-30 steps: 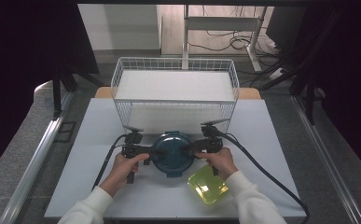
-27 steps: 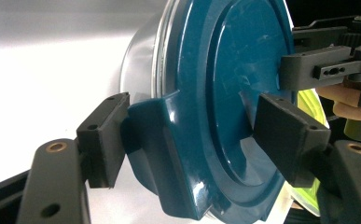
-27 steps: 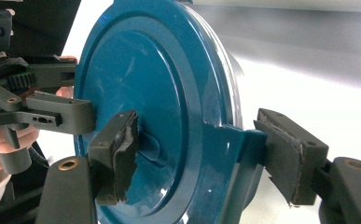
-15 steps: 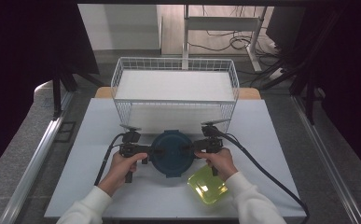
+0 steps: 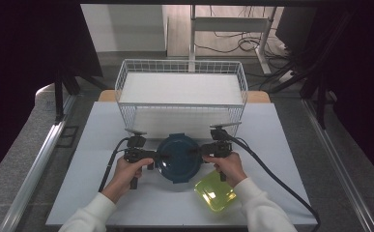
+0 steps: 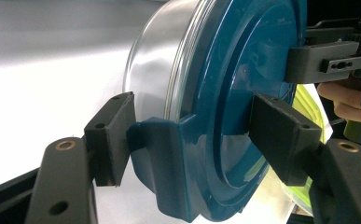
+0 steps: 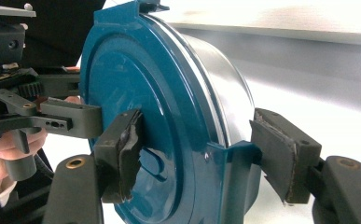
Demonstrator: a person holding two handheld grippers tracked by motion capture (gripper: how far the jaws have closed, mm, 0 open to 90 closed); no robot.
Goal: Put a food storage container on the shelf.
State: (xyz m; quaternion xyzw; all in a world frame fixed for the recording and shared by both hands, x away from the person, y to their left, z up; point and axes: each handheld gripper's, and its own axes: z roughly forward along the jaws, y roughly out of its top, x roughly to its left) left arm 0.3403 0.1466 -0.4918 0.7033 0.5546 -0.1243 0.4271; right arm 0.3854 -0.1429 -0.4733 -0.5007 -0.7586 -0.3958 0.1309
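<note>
Clip tabs on opposite sides of the round container (image 5: 178, 157) are what both claws are working on. It stands on the white bench (image 5: 102, 140), near the person, just in front of the wire basket (image 5: 181, 92), with a yellow-green lid (image 5: 215, 194) lying close at its near right.

The left claw (image 6: 190, 140) straddles the left tab of the teal lid (image 6: 243, 93): one pad rests against the tab's outer face, while the other lies on the lid's top, so it looks clenched on that latch. Its jaws have just been closing, with the tab between them.

The right claw (image 7: 201, 156) stands likewise on the right side, one worn pad pressed on the lid's top face. Its other pad sits just off the tab (image 7: 236, 177) by the clear wall, with a sliver of gap, so I judge it not yet fully gripping; these jaws too have just been closing around the tab.

The step in hand looks like taking hold of the two latches, either to snap them down or to pry them up. The next move calls for the right claw to finish closing, then for both to turn the tabs evenly, keeping the container from sliding toward the basket.
</note>
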